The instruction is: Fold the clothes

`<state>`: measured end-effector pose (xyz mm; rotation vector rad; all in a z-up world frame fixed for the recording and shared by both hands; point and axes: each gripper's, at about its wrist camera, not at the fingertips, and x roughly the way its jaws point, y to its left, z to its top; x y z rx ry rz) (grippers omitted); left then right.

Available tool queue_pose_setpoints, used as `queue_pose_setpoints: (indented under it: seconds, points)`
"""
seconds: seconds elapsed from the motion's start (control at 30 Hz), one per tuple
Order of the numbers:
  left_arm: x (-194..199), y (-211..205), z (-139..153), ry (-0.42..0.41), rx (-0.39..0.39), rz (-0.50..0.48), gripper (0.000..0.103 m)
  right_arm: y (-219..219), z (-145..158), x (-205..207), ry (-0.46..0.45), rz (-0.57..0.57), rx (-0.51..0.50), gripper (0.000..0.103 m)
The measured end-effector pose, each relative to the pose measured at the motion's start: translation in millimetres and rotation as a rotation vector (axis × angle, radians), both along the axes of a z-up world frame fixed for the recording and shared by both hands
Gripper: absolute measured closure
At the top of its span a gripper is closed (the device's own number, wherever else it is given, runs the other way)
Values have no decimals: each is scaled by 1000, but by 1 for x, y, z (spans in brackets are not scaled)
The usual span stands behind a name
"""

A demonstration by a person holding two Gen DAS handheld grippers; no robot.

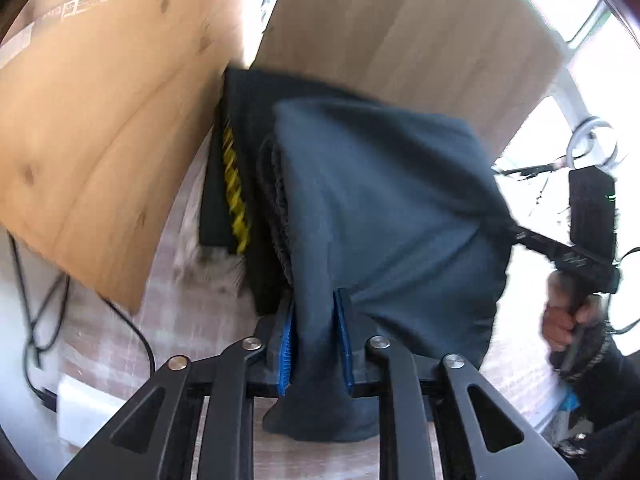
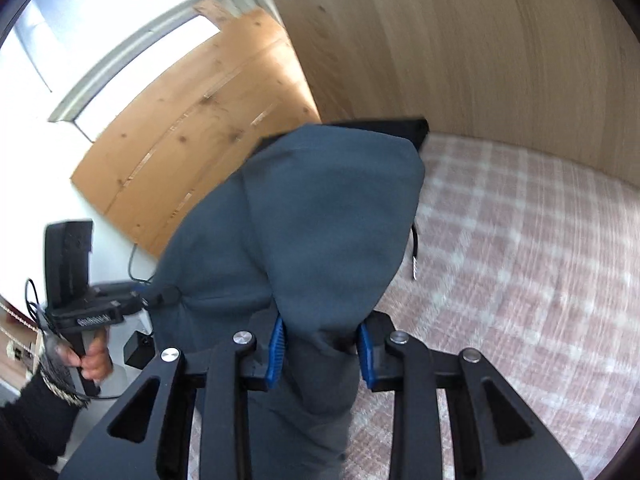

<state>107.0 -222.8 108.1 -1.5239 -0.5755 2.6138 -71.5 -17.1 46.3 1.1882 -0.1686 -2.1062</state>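
Left wrist view: left gripper [image 1: 314, 340] and right gripper [image 2: 322, 346] each pinch dark blue-grey garment [image 1: 384, 208], lifted off checked bedcover [image 2: 520, 240] so it hangs flat for folding.

You're looking at a slate-blue garment [image 2: 304, 208], plain and unpatterned, with a darker ribbed edge. Your left tool [image 1: 314, 344] and right tool [image 2: 320, 350] are black with bright blue pads [image 2: 276, 344] and silver rivets. The bed cover [image 2: 520, 248] is a pink and white check. Under the garment lies a black item [image 1: 216, 184] with a yellow zigzag stripe [image 1: 236, 192]. The wall panels [image 2: 460, 40] are pale wood; the board [image 1: 100, 120] is orange-brown with dark knots.
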Motion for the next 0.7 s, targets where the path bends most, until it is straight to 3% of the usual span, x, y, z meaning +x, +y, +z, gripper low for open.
queue_pose_setpoints:
  seconds: [0.07, 0.13, 0.23, 0.37, 0.53, 0.6, 0.67, 0.7]
  points:
    - [2, 1, -6, -3, -1, 0, 61, -2, -7, -3, -10, -8, 20, 75]
    - [2, -2, -10, 4, 12, -17, 58, -3, -9, -6, -24, -10, 19, 75]
    - [-1, -9, -20, -15, 80, -28, 42, -6, -9, -7, -35, -8, 28, 75]
    - [-2, -17, -32, -27, 158, -32, 32, -10, -14, -7, -49, -8, 45, 75]
    - [-3, -17, -33, 2, 162, -68, 33, -12, -22, -10, -75, -13, 47, 75]
    - [-3, -17, -33, 16, 168, -83, 42, -12, -25, -11, -83, -15, 45, 75]
    - [0, -14, -29, 37, 187, -93, 63, -10, -26, -10, -85, -17, 47, 75]
    - [3, -12, -25, 50, 177, -92, 65, -10, -27, -10, -86, -19, 47, 75]
